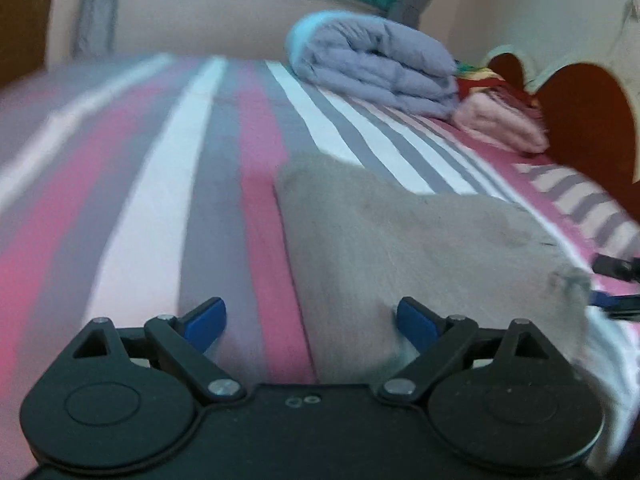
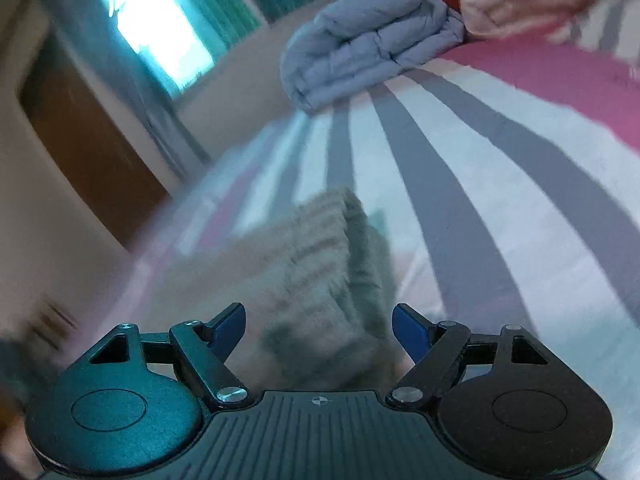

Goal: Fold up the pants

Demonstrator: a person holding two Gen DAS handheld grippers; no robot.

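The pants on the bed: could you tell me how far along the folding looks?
Done: the pants lie on the striped sheet as a compact grey bundle, apparently already folded over. In hand: nothing; the left gripper and right gripper are both open beside it. Left: perhaps a final fold or tidy; blur hides the edges.

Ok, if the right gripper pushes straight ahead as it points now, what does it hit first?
Most likely the grey pants: they lie bunched directly ahead of the right gripper's open jaws, on the striped bedsheet. Blur makes depth uncertain.
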